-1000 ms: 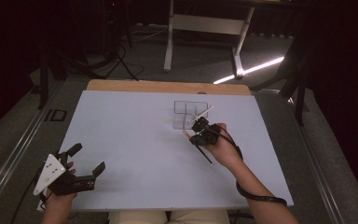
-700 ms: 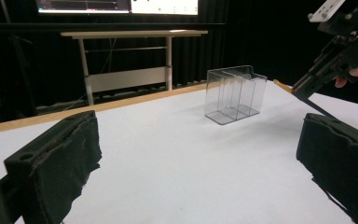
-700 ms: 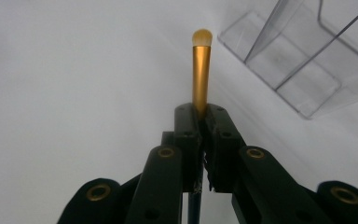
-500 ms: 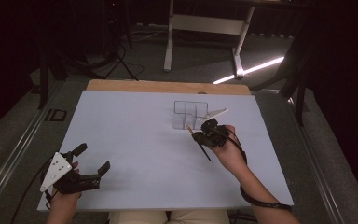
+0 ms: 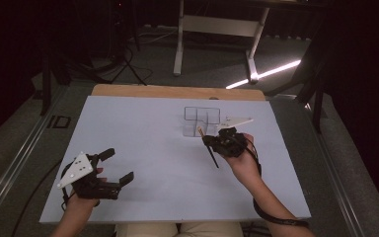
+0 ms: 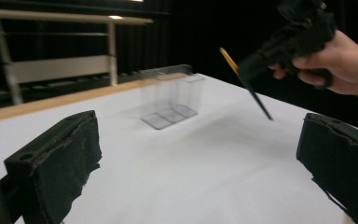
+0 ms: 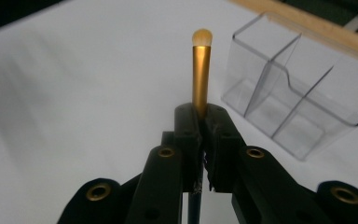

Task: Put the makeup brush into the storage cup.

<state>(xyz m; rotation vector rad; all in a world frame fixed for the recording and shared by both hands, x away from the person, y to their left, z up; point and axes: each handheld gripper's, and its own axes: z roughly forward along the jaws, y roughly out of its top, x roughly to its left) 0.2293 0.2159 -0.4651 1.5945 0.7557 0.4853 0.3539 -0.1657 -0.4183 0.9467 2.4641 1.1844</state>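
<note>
Pencil-like thin dark stick with a gold ferrule and small rounded yellowish tip was the handled item; it sat clamped between the jaws of the right gripper, gold end poking up past the jaws, dark shaft slanting down toward the sheet in the high view. Lower tip looked just above or at the surface; could not tell contact.

Large white rectangular sheet covered most of the tabletop, with a strip of bare wooden table edge showing along the far side. Sheet mostly bare: wide open room across the left and centre, and between the two grippers, which were well apart.

Clear plastic divided organizer box with several open-top compartments stood upright on the far-right part of the sheet, near the far edge. Right gripper was just beside its near side, not touching it. In the right gripper view the box lay to the right of the stick's tip, apart from it.

Left gripper was held near the sheet's near-left corner, close to the near edge, jaws spread wide with nothing between them. Left gripper view showed its black padded fingers far apart, over bare sheet.
</note>
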